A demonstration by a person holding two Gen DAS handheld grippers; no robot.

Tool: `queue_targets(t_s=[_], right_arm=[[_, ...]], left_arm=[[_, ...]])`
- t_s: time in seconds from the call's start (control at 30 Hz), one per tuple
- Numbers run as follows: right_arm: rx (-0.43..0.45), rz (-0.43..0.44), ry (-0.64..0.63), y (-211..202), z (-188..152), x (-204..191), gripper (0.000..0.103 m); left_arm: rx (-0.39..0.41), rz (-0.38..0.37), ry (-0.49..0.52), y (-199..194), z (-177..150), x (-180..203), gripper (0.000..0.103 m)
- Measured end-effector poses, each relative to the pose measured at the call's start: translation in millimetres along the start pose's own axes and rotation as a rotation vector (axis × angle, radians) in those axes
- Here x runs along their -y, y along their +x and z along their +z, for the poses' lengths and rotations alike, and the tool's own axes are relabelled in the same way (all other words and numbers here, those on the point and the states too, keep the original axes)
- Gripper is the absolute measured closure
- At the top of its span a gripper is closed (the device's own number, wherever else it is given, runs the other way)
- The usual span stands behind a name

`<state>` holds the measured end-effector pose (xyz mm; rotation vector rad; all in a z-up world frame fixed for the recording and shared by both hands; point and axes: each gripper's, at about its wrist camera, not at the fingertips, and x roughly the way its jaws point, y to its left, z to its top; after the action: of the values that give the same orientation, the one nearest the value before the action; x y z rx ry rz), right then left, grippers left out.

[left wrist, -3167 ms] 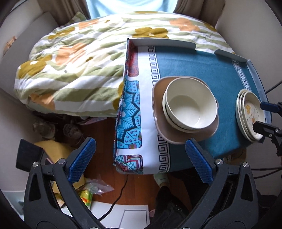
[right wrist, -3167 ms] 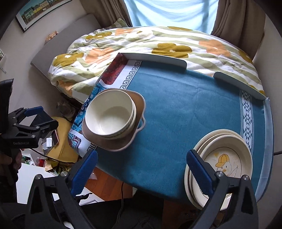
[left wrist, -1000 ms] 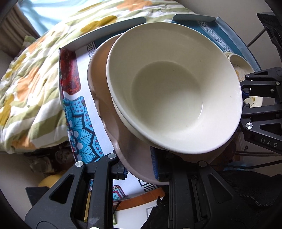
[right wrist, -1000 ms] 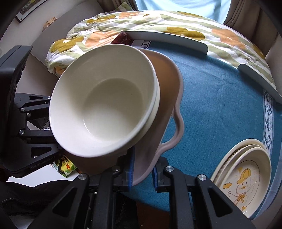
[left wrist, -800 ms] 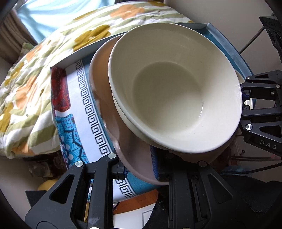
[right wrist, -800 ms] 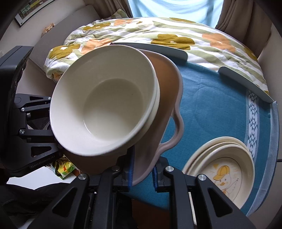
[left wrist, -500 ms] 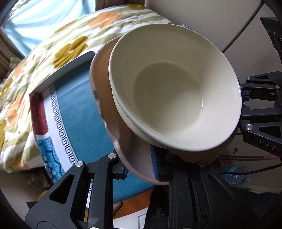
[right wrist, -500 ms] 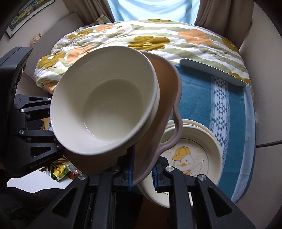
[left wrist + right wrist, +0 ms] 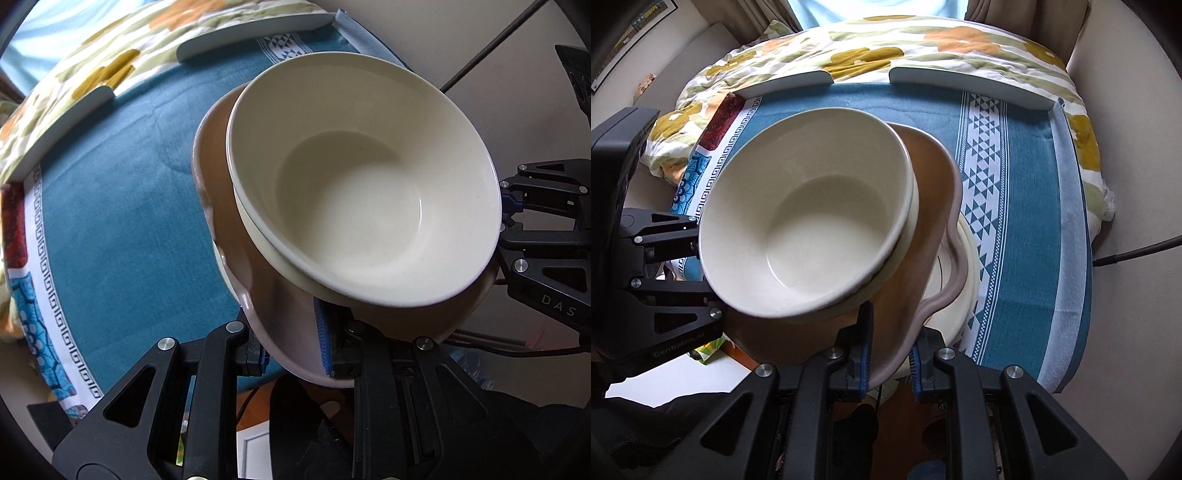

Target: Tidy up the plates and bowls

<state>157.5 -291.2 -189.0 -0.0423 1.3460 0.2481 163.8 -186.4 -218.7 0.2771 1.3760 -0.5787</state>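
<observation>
Nearest you: your left hand-held gripper point(image 9: 291, 347) is nearly closed, its blue pads clamped on the near rim of the tan plate point(image 9: 221, 206). Your right hand-held gripper point(image 9: 888, 356) is the same, nearly closed w/ pads pinching that plate's point(image 9: 923, 236) rim from the opposite side. So both have hold of the one plate, and it sits tilted betw. them, off the surface.

On the plate: two cream bowls point(image 9: 369, 192), nested, top one empty. They lean w/ the plate. In the right wrist view the bowls point(image 9: 809, 214) cover most of the plate; only its wavy right edge and a strip at the front show.

Just under and beyond that wavy edge, right wrist view: a stack of cream plates point(image 9: 964, 266) on the surface, mostly hidden by the tan plate. Can't tell how many.

Under all of it: the surface w/ a teal cloth point(image 9: 1027, 236), a white triangle band near its right end and a key-pattern border at its left. Grey rails point(image 9: 971, 86) run along the far edge.

Farthest: a bed w/ a floral quilt point(image 9: 923, 48), then curtains and a window.
</observation>
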Motion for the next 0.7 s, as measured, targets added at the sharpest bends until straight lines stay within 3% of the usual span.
queue_targets(t_s=[0.3,0.7], right_arm=[[0.000,0.037,-0.012,22,-11,22,0.087],[0.004,0.052,-0.013,28,-17,23,0.087]], left_arm=[[-0.017,0.008,-0.069,26,-5,8,0.085],[0.011,0.065,-0.074,30,-9,6,0.085]])
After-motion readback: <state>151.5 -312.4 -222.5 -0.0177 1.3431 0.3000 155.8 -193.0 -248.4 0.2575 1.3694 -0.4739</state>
